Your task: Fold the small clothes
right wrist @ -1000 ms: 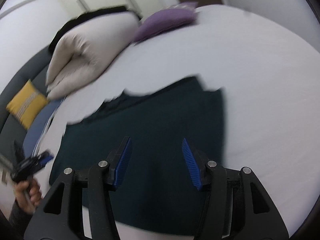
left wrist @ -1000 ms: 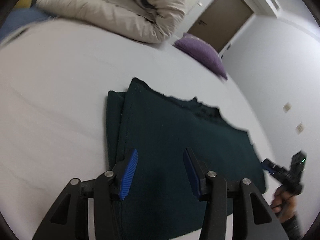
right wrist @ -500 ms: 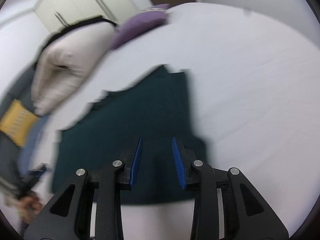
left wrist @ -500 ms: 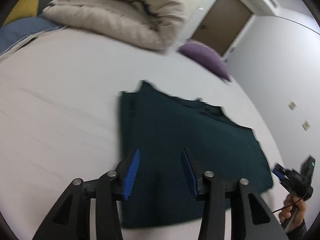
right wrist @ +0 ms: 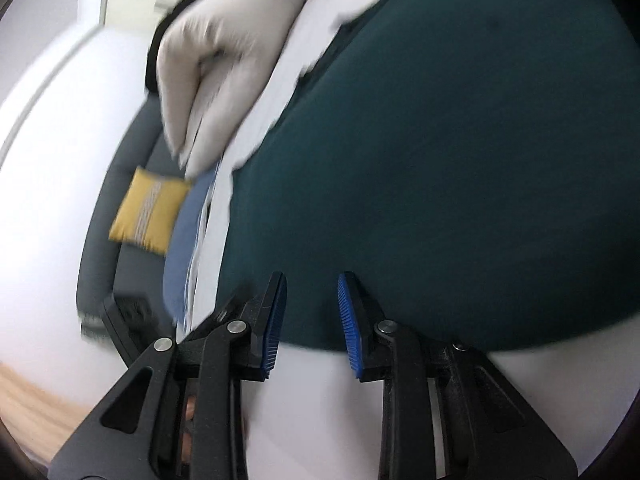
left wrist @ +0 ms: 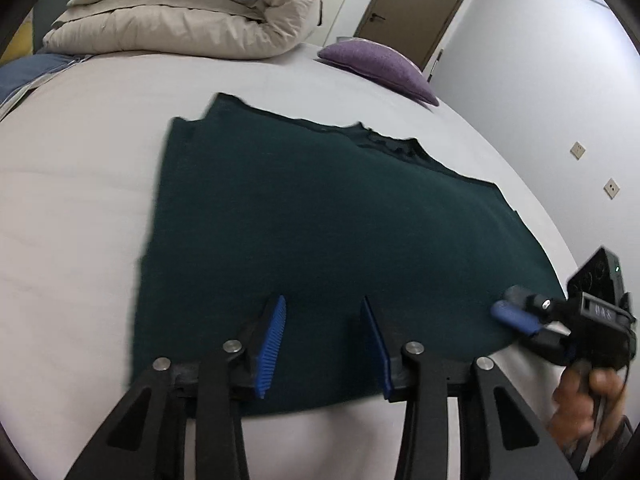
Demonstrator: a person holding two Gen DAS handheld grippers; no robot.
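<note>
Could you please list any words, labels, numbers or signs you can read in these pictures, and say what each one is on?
No text reads clearly.
Right gripper: faint marks on its black body, too blurred to read.
Dark green garment, yellow cushion, door: no lettering visible.

Both wrist views close over garment (left wrist: 332,216)

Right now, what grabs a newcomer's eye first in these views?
The dark green garment, spread flat mid-bed on the white sheet. Both grippers sit at its near edge, left gripper and right gripper, jaws apart, just closing. Behind, a rolled beige duvet and purple pillow.
</note>
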